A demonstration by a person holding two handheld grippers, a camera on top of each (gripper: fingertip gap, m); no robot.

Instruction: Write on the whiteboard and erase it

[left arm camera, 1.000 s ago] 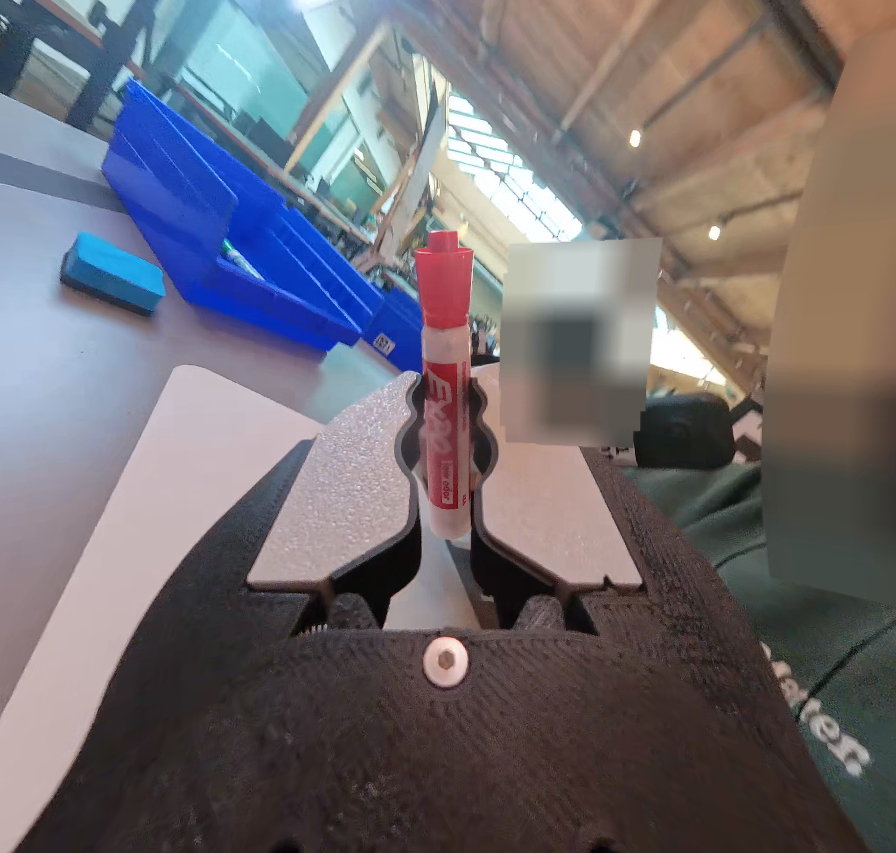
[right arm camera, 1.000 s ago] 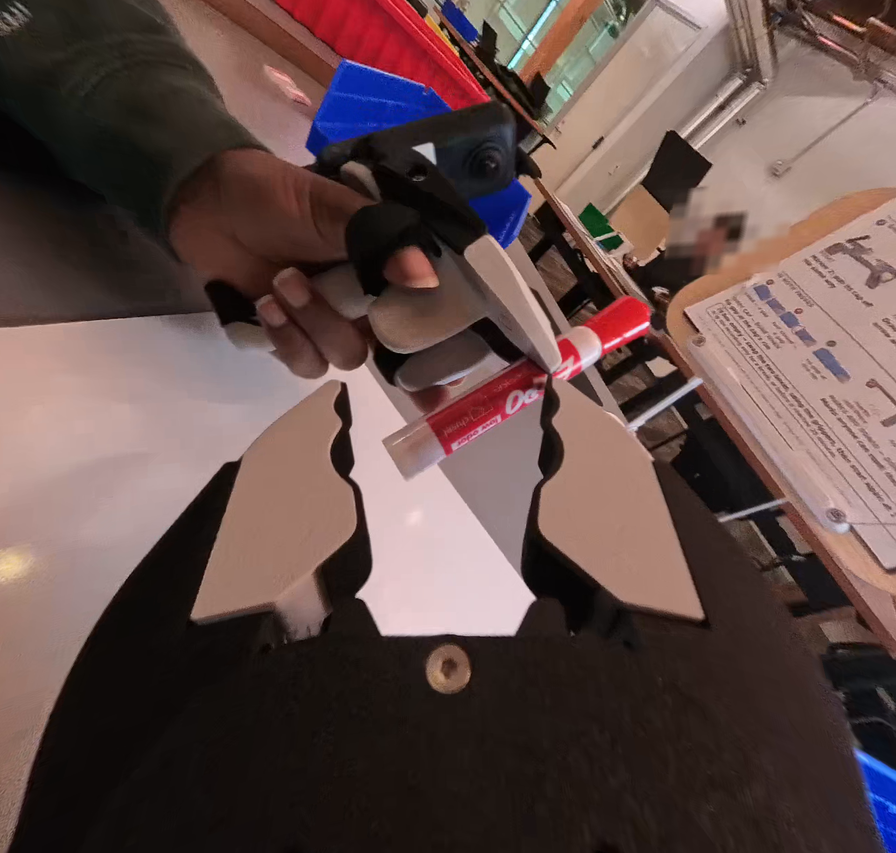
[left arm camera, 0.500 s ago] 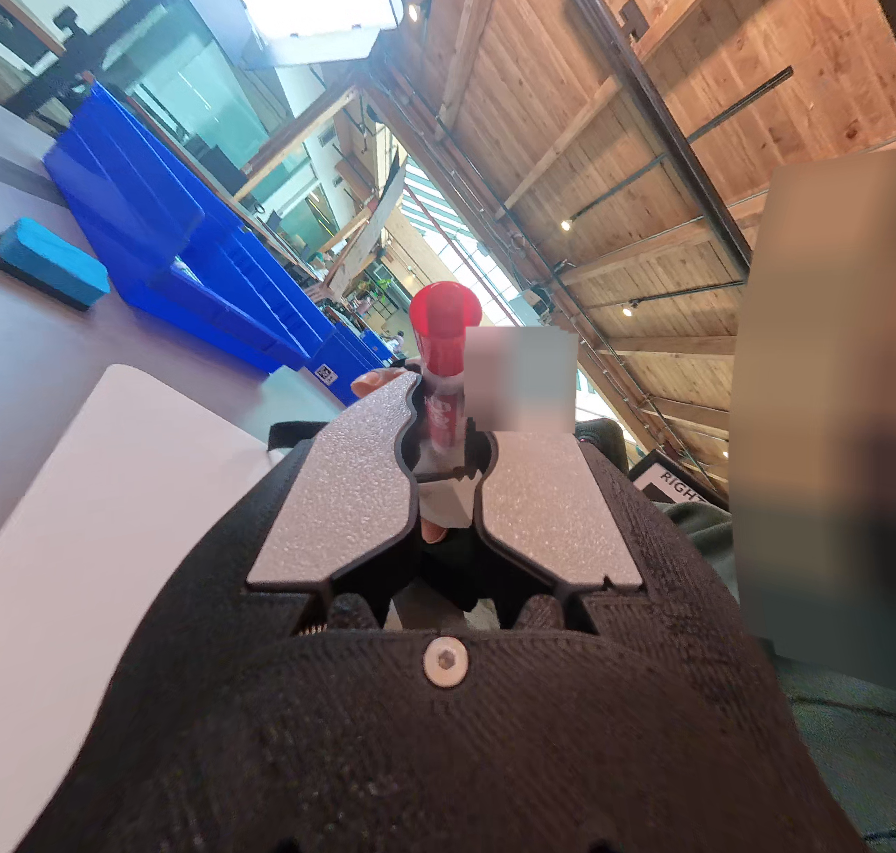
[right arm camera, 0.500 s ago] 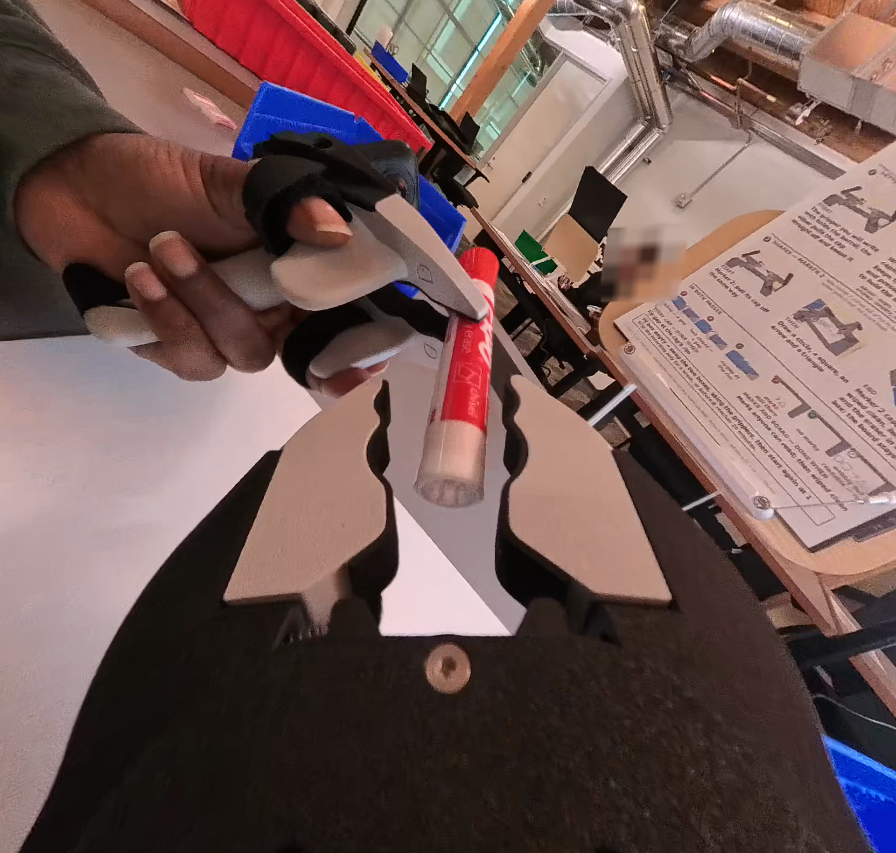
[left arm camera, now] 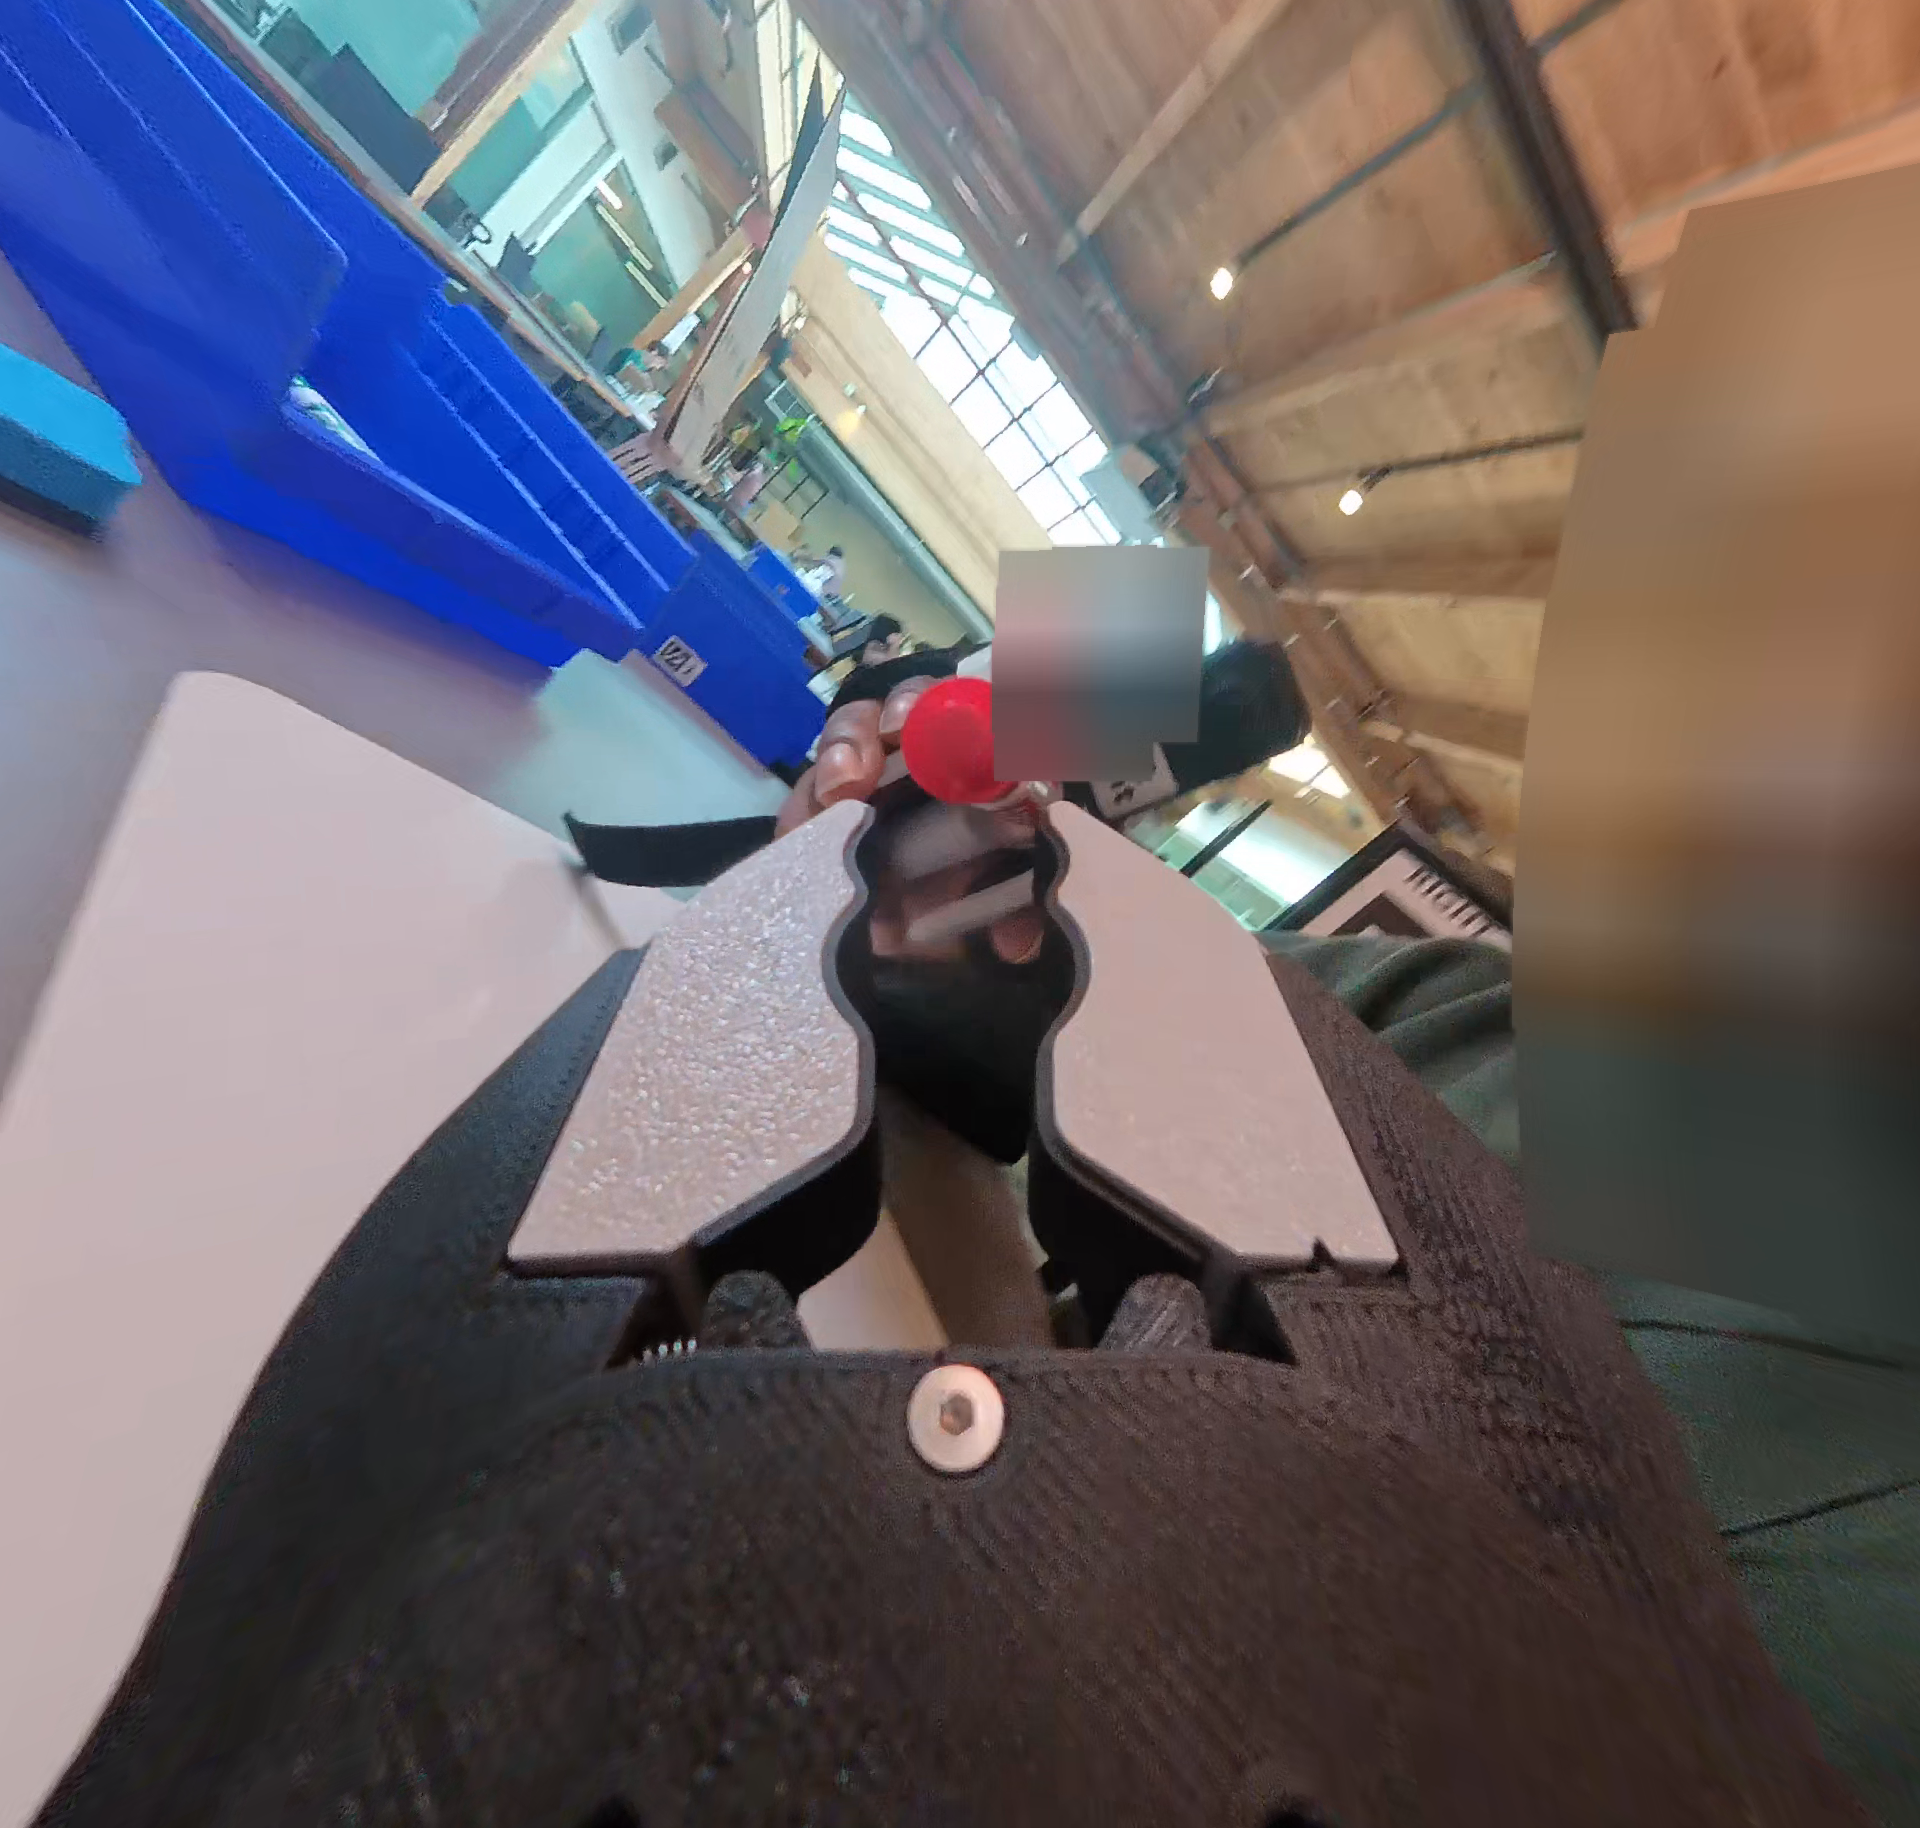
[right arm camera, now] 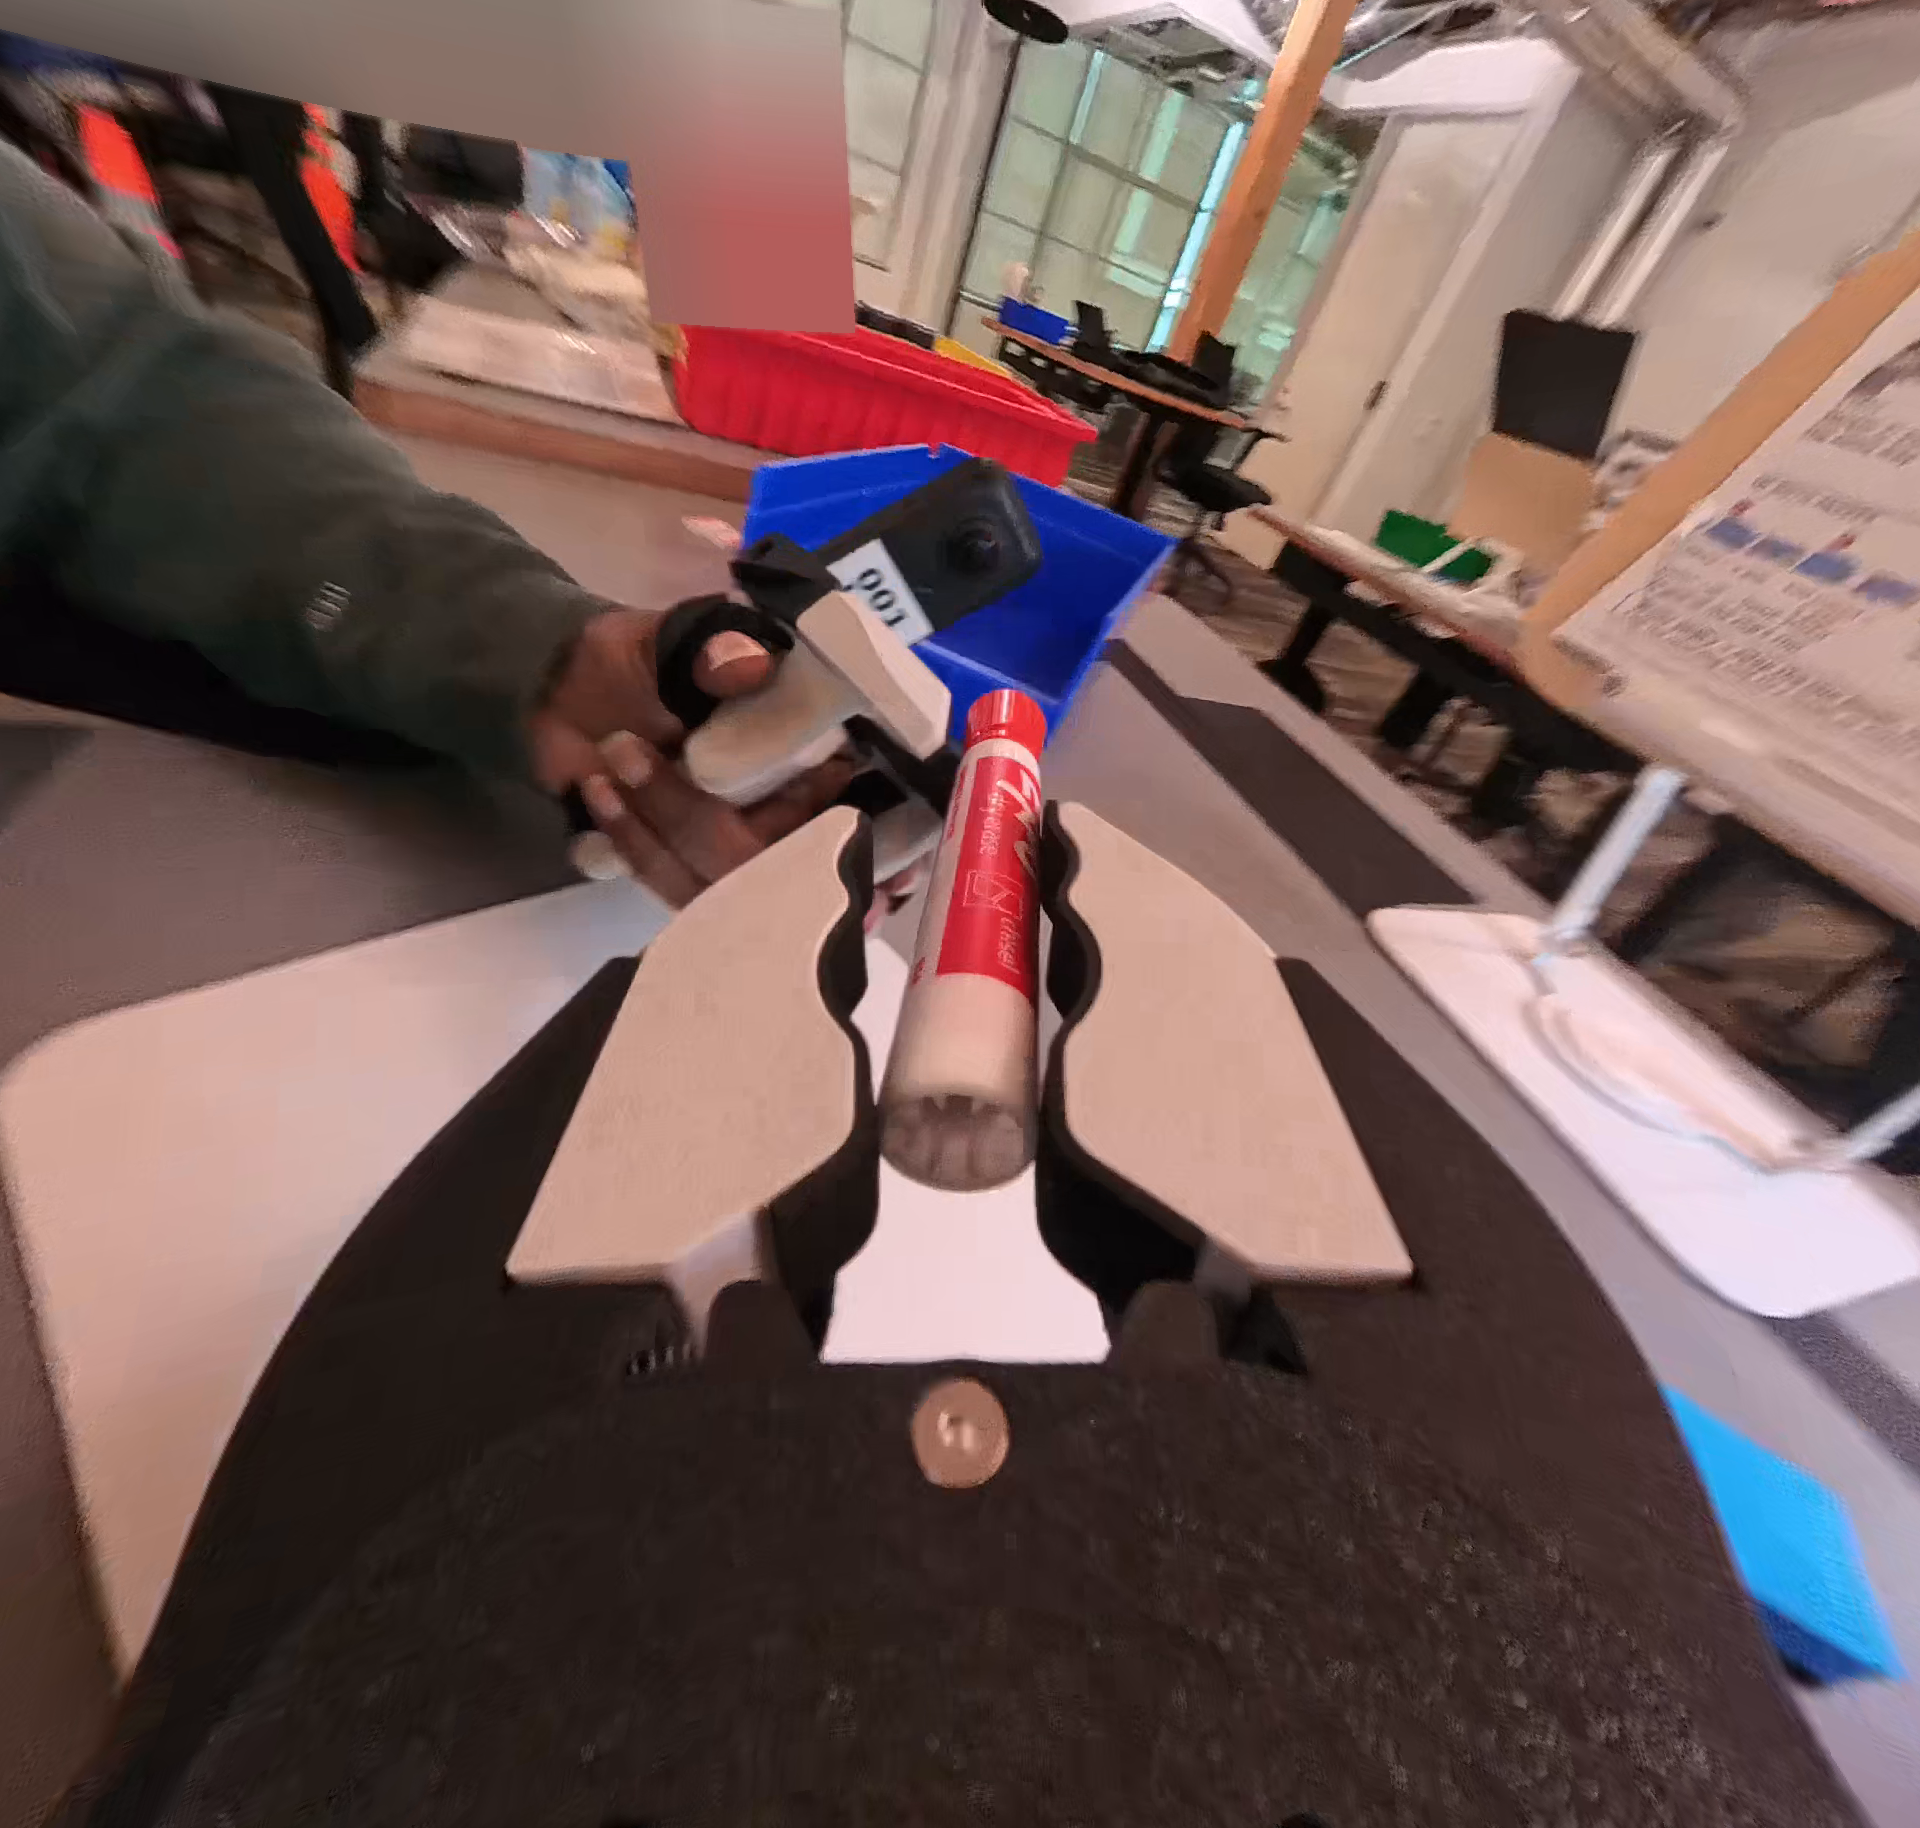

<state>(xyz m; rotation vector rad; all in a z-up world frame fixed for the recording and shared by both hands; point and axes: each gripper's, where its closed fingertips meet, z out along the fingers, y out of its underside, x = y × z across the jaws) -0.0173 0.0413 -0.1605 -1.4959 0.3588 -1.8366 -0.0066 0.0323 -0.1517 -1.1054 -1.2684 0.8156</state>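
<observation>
Timbered workshop ceiling and blue bins (left arm camera: 343, 448) frame a grey table carrying the whiteboard (right arm camera: 291, 1082), bare of marks. Above it the right gripper (right arm camera: 951, 833) clamps the red marker (right arm camera: 977, 937) by its barrel, long axis running away from the camera, cap end pointing toward the left gripper (left arm camera: 956, 822), jaws narrowly parted beside the cap. An off-axis pull could twist the marker loose

marker (right arm camera: 977, 905): red, white | whiteboard (right arm camera: 260, 1103): white | bin (right arm camera: 1049, 583): blue | eraser (right arm camera: 1787, 1560): blue

Right tongs (right arm camera: 956, 937) clamped shut; left tongs (left arm camera: 956, 843) parted.
</observation>
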